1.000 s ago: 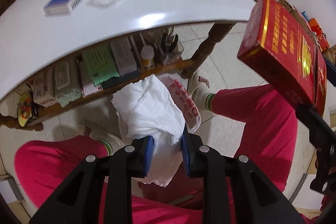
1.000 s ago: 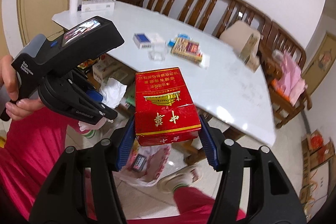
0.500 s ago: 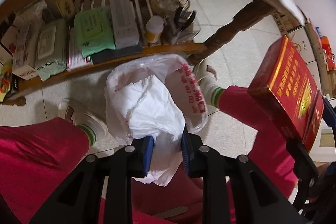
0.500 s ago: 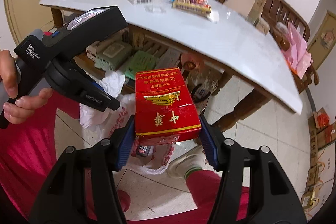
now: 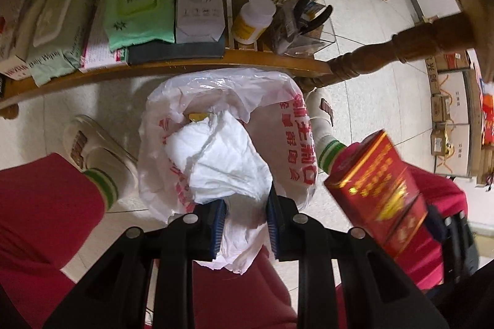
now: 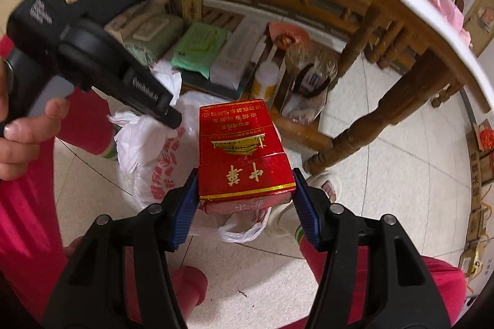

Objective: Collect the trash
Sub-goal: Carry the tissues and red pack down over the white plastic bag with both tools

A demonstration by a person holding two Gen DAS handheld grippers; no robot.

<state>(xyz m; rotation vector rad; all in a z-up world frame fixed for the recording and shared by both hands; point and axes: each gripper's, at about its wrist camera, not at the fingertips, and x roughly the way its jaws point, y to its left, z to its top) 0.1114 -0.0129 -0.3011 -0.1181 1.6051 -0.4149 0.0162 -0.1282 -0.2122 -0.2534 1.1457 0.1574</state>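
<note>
**Left wrist view: tissue and red box held over the trash bag**

Left wrist view has the left gripper (image 5: 245, 218) pointing steeply down, its blue pads pressed onto a crumpled white tissue (image 5: 222, 162). The tissue bulges out ahead of the fingertips and hangs right over the open mouth of a white plastic bag (image 5: 296, 137) with red print, which stands on the tiled floor (image 5: 370, 88) just beyond the tips. A small yellow scrap lies inside the bag. To either side of the bag are the person's red trouser legs (image 5: 40, 205) and white shoes.

The right gripper (image 6: 245, 193) is clamped on a red box (image 6: 244, 156) with gold lettering, pads against its two sides. The box sits just right of the bag's opening, above a loose handle of the bag. The person's hand (image 6: 21, 137) grips the left tool's handle off to the left.

Farther out, a wooden shelf (image 5: 185, 63) under the white table carries wipe packs, a grey carton and a white bottle.
</note>
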